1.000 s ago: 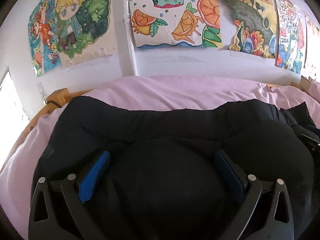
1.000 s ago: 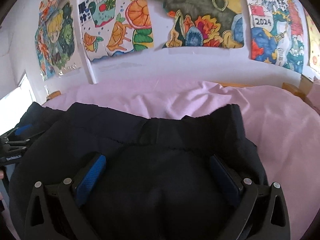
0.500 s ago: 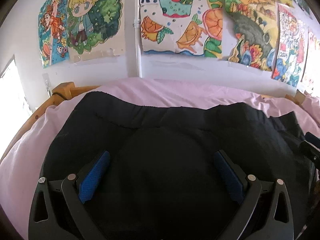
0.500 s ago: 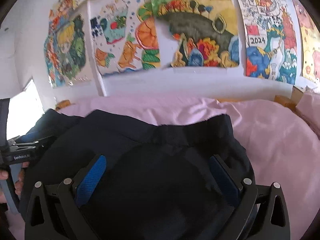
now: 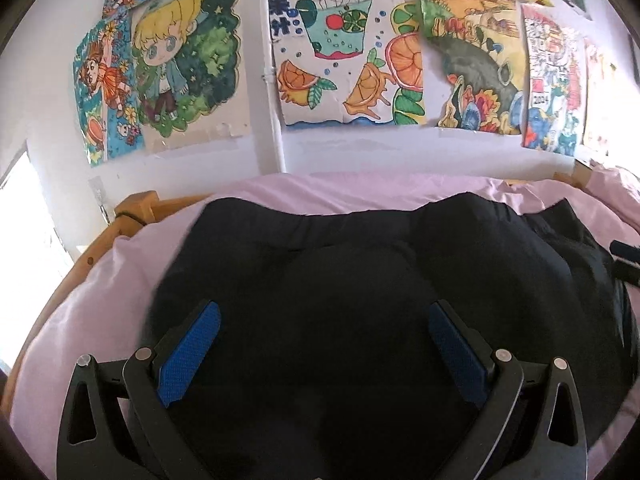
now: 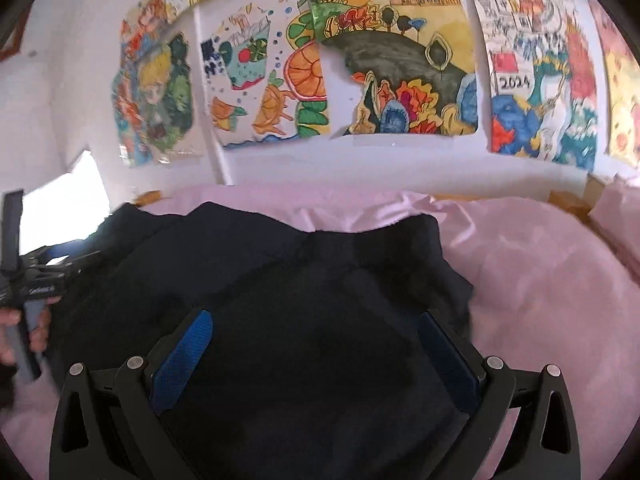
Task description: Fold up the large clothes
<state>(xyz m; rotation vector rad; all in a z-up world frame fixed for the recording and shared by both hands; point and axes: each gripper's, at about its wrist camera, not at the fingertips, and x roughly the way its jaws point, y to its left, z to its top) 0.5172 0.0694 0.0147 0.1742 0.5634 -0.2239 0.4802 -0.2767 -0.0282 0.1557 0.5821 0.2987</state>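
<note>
A large black garment (image 5: 360, 272) lies folded on a pink bedsheet (image 5: 100, 300); it also shows in the right wrist view (image 6: 304, 292). My left gripper (image 5: 324, 312) is open, its blue pads (image 5: 188, 352) wide apart over the garment's left part. My right gripper (image 6: 316, 320) is open over the garment's right part, near its right edge. Neither holds cloth. The left gripper and the hand on it show at the left edge of the right wrist view (image 6: 32, 284). The right gripper's tip shows at the right edge of the left wrist view (image 5: 626, 264).
The pink sheet (image 6: 540, 280) spreads to the right of the garment. A wooden bed rail (image 5: 132, 216) runs along the far left. A white wall with colourful drawings (image 5: 336, 60) stands behind the bed. A bright window (image 6: 64, 200) is at the left.
Both grippers have drawn back and tilted up from the garment, so more wall and sheet show. Both stay open. The garment lies in the same place.
</note>
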